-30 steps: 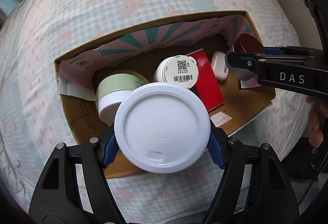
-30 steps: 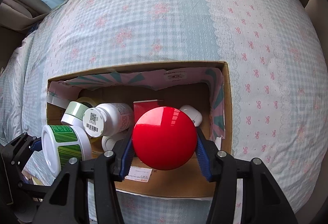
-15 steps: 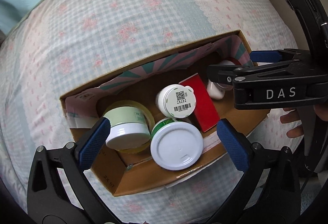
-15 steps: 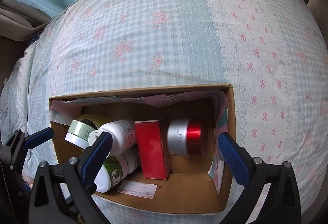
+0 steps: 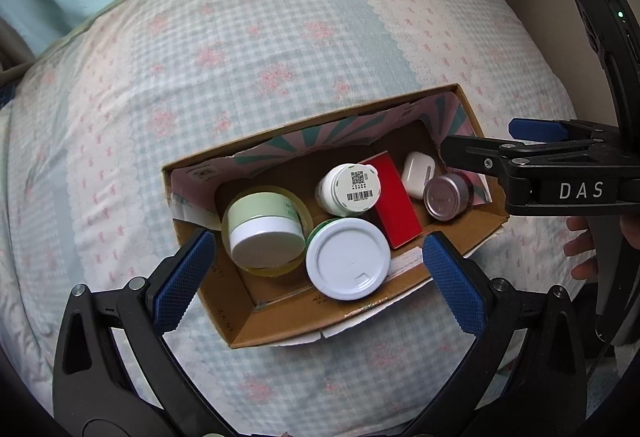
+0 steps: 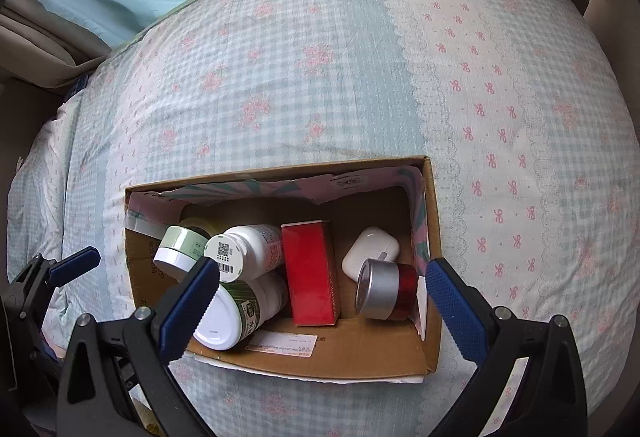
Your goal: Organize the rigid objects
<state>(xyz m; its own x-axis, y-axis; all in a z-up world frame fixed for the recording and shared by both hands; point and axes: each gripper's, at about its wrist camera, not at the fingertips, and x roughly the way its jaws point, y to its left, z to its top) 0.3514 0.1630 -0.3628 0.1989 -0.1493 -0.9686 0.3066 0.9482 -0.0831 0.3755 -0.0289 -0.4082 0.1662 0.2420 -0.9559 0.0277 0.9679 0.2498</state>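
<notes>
Both my left gripper [image 5: 316, 277] and right gripper [image 6: 324, 297] have released and withdrawn above the brown cardboard box [image 6: 434, 237]; white-lidded green-labelled jar [image 5: 348, 263] and red silver-based jar [image 6: 384, 291] lie inside.

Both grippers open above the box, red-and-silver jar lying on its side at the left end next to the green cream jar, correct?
Wrong end. In the right wrist view the red-and-silver jar lies at the box's right end, beside the white earbud case. Both the left gripper and right gripper are open.
</notes>
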